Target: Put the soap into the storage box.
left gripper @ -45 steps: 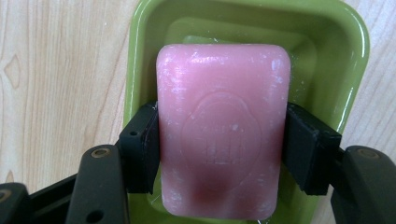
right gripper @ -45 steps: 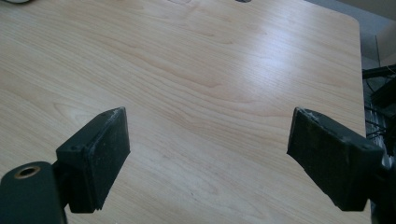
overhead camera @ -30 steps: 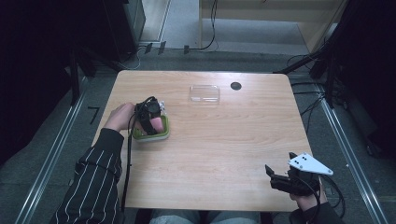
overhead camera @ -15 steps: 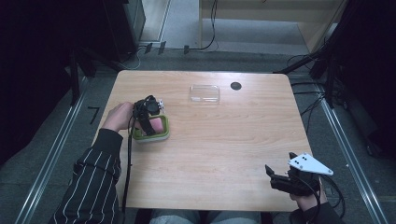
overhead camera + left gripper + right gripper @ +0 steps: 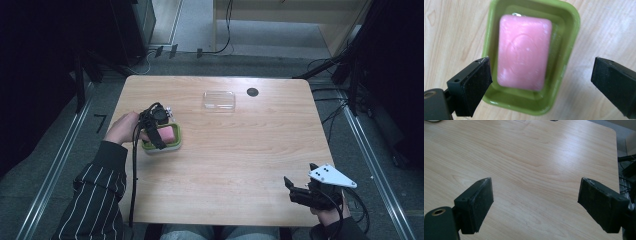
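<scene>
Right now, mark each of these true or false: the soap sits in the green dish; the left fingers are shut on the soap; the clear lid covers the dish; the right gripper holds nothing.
1. The pink soap lies in the green dish. True.
2. The left gripper is shut on the soap. False: its fingers stand open, over the dish.
3. The clear lid covers the dish. False: it lies apart, farther up the table.
4. The right gripper holds nothing. True.

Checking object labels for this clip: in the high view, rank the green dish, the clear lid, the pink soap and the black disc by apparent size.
1. Green dish, partly hidden by the left gripper.
2. Clear lid; close to the dish, so this order is unsure.
3. Pink soap.
4. Black disc.
</scene>
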Demonstrator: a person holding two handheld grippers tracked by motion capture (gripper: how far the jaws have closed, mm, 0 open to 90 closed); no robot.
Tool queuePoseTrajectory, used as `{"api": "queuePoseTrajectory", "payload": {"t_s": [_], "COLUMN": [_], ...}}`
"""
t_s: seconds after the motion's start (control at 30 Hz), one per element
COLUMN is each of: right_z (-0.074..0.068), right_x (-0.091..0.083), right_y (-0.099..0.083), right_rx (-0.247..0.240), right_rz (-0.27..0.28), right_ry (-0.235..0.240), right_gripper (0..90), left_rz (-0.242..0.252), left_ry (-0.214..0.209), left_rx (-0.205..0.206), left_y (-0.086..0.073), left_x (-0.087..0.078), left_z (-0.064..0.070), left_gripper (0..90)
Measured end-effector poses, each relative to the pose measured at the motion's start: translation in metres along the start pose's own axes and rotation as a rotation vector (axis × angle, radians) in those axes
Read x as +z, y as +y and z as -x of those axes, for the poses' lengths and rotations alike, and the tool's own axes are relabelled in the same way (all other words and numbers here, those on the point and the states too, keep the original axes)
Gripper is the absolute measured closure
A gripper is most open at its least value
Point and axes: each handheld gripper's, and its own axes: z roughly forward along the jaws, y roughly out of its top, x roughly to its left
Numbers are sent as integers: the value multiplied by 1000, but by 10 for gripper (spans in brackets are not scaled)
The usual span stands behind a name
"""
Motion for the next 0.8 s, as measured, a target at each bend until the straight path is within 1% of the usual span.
{"api": "queuePoseTrajectory", "payload": {"t_s": [0.07,0.1,0.2,0.23,0.3,0.37,0.43,0.47,0.57,0.8], "right_z": [0,0,0,0,0,0,0,0,0,0], "right_x": [0,0,0,0,-1,-1,0,0,0,-1], "right_y": [0,0,0,0,0,0,0,0,0,0], "right_rx": [1,1,1,1,2,2,1,0,1,1], "right_rz": [1,1,3,3,4,4,5,5,6,8], "right_ry": [0,0,-1,-1,0,-1,0,1,3,1], "right_gripper": [138,138,138,138,138,138,138,138,138,138], "left_rz": [-3,3,1,4,1,3,9,13,12,13], "left_ry": [4,3,12,11,7,-2,-3,-8,-13,-22], "left_rx": [-5,-23,-43,-54,-62,-82,-90,-105,-120,-162], "left_y": [-3,-4,-9,-11,-13,-14,-15,-15,-16,-22], "left_x": [-3,-4,-7,-8,-10,-11,-13,-14,-16,-14], "left_z": [4,5,9,11,15,18,21,24,31,47], "left_gripper": [35,35,35,35,35,35,35,35,34,32]}}
